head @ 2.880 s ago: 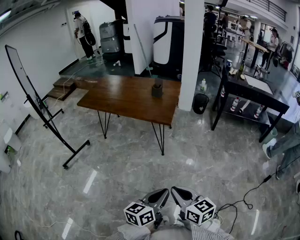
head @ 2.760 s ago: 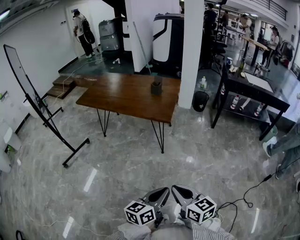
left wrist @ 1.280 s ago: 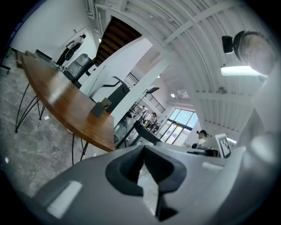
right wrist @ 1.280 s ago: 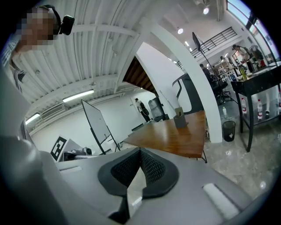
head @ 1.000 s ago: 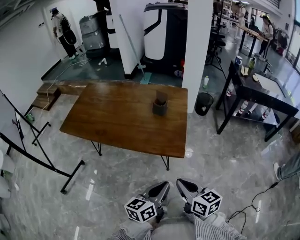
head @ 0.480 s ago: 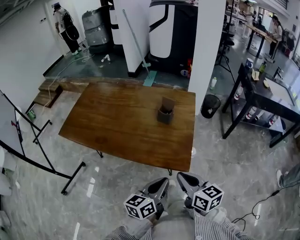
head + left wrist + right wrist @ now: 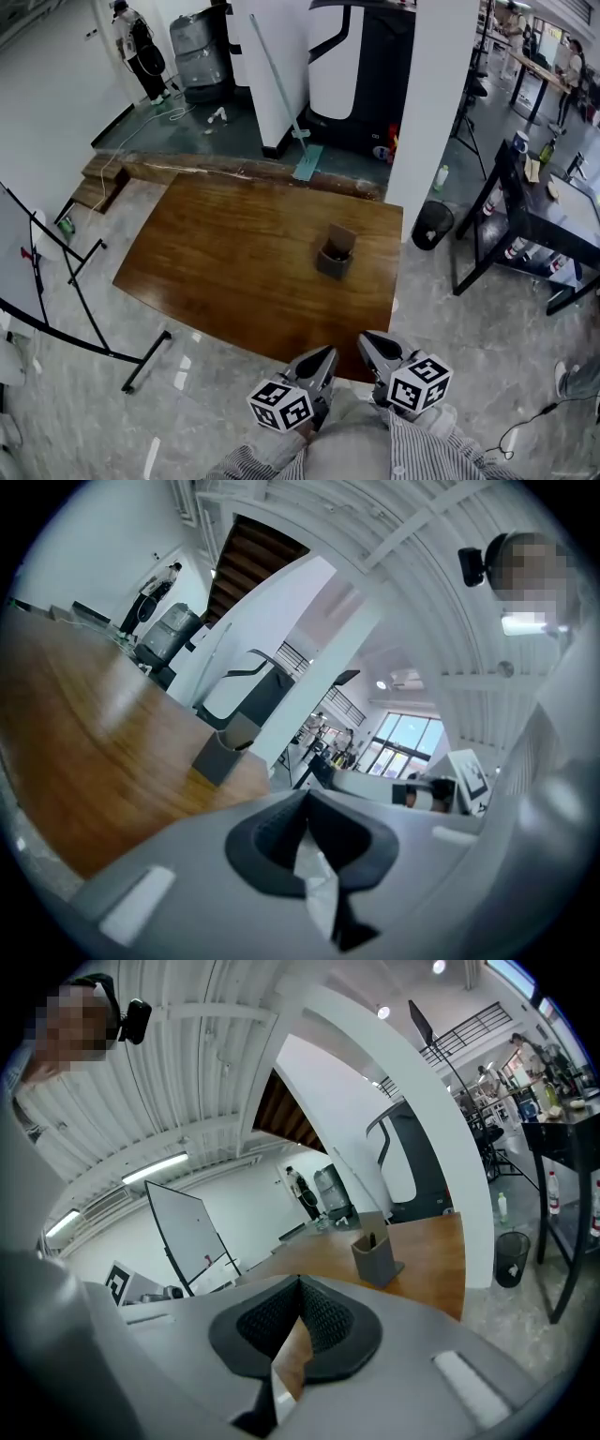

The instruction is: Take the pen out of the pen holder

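Note:
A dark grey pen holder (image 7: 334,258) stands on the wooden table (image 7: 225,262), towards its right side. In the right gripper view the pen holder (image 7: 375,1256) has a dark pen (image 7: 371,1239) standing in it. In the left gripper view the pen holder (image 7: 225,749) is far ahead. My left gripper (image 7: 327,355) and right gripper (image 7: 367,341) are side by side at the table's near edge, well short of the holder. Both are shut with nothing in them, the left gripper (image 7: 307,795) and the right gripper (image 7: 300,1284) each with pads meeting at the tip.
A whiteboard on a wheeled stand (image 7: 56,281) is left of the table. A white pillar (image 7: 439,103), a black bin (image 7: 433,223) and a black side table (image 7: 539,211) are on the right. A person (image 7: 141,52) stands far back left.
The table and pen holder have come much nearer in the head view. Both grippers, earlier over bare floor, have moved forward together and now sit at the table's near edge, still shut.

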A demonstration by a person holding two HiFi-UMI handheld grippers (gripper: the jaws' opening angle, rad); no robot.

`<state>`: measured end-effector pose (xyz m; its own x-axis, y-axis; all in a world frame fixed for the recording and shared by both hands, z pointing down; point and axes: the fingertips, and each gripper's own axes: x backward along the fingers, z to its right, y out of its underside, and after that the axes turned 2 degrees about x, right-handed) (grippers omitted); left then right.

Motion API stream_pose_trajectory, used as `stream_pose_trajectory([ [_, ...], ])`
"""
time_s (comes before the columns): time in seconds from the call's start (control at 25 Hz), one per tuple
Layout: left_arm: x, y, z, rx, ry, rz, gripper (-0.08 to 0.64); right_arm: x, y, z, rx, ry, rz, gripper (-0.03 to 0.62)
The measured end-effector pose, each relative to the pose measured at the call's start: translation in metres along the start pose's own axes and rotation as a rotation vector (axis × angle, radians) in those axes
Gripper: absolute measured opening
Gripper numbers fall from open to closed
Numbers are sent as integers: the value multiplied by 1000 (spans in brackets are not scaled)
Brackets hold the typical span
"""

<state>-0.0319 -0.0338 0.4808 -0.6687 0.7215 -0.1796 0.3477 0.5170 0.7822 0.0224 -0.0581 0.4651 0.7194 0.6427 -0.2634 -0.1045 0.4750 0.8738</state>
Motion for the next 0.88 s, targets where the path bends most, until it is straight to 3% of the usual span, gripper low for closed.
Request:
stream_pose_trajectory([
  [0.24, -35, -27, -15, -6, 10, 21, 8, -25, -26, 27, 15, -35, 3, 0],
  [0.72, -59, -55, -36, -39, 44, 38, 8, -45, -32, 52, -28, -21, 27, 0],
  [0.88, -64, -67, -39, 3, 81, 34, 8, -51, -40, 55, -54, 4, 43, 0],
])
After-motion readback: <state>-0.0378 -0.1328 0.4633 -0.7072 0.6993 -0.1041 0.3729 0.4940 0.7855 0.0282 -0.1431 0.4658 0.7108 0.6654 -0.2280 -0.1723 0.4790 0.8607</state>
